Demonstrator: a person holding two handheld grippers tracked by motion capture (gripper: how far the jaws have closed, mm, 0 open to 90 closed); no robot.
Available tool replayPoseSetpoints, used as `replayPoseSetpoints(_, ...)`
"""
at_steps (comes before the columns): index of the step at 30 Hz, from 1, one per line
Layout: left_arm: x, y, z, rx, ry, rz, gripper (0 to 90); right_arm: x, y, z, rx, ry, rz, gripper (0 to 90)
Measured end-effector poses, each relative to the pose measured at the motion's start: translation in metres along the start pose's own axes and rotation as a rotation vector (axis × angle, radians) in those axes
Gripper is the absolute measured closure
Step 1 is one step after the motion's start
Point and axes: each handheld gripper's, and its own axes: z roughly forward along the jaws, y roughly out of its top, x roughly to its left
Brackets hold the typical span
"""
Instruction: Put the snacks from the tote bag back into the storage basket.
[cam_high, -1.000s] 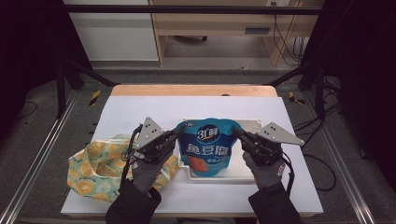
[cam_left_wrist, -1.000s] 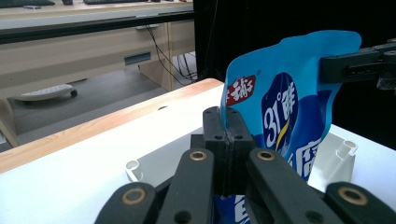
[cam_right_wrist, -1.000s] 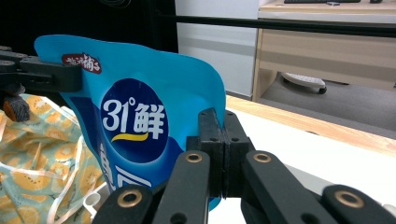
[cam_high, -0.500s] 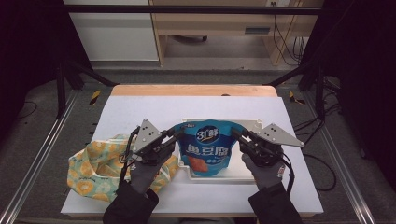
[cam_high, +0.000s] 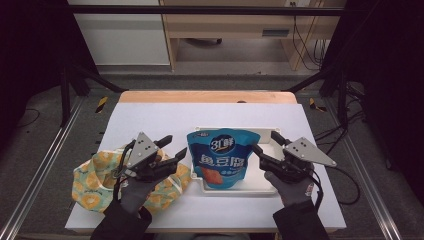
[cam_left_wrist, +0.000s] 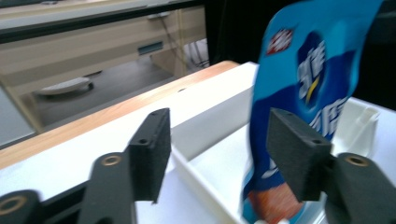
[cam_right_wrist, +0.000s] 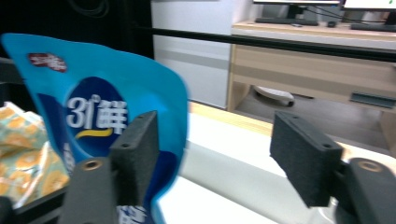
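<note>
Surface: white-topped table (cam_high: 150, 115) with a wooden strip along its far edge; dark floor, pale cabinets and a wooden desk beyond it.

Tray: shallow white tray (cam_high: 260, 187) right of the table's middle, nearer the near edge than the far one.

Pouch: blue snack pouch (cam_high: 222, 159) standing in the tray's left part, printed face toward the person, its top leaning slightly. In the left gripper view the pouch (cam_left_wrist: 308, 84) rises just past the right-hand jaw; in the right gripper view the pouch (cam_right_wrist: 93, 112) stands behind the left-hand jaw.

Left gripper: left gripper (cam_high: 172, 150) just left of the pouch, over the tray's left edge. Its jaws have just been opening; a second ago they were pinched on the pouch's left edge, and now they stand apart with nothing between them and the hand has drawn away leftward.

Right gripper: right gripper (cam_high: 265, 145) at the pouch's right edge, over the tray. Its jaws have also just been opening and now gape, no pad pressing on the pouch.

Cloth bag: yellow flower-print bag (cam_high: 95, 182) slumped near the near-left corner, under the left hand.

Change: both grips let go within the last second; the pouch stands unsupported in the tray.

Meaning: placing looks finished. Main risk, as I judge it, is the pouch tipping if a jaw brushes it on the way out.
</note>
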Motion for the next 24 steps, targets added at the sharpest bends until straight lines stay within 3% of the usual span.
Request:
replayPoseSetpoints(6, 0.016, -0.015, -0.018, 0.005, 0.095, -0.012, 27.7, -0.010, -0.005, -0.006, 0.004, -0.046, 0.012, 21.2)
replayPoseSetpoints(15, 0.040, -0.042, -0.043, 0.030, 0.139, -0.057, 23.9, -0.018, -0.017, -0.010, 0.054, -0.091, -0.008, 14.7)
replayPoseSetpoints(18, 0.045, -0.051, -0.047, 0.048, 0.153, -0.055, 23.6, -0.020, -0.022, -0.011, 0.075, -0.106, -0.003, 13.5)
replayPoseSetpoints(24, 0.054, -0.064, -0.058, 0.051, 0.171, -0.091, 23.3, -0.026, -0.035, -0.014, 0.111, -0.119, -0.007, 12.8)
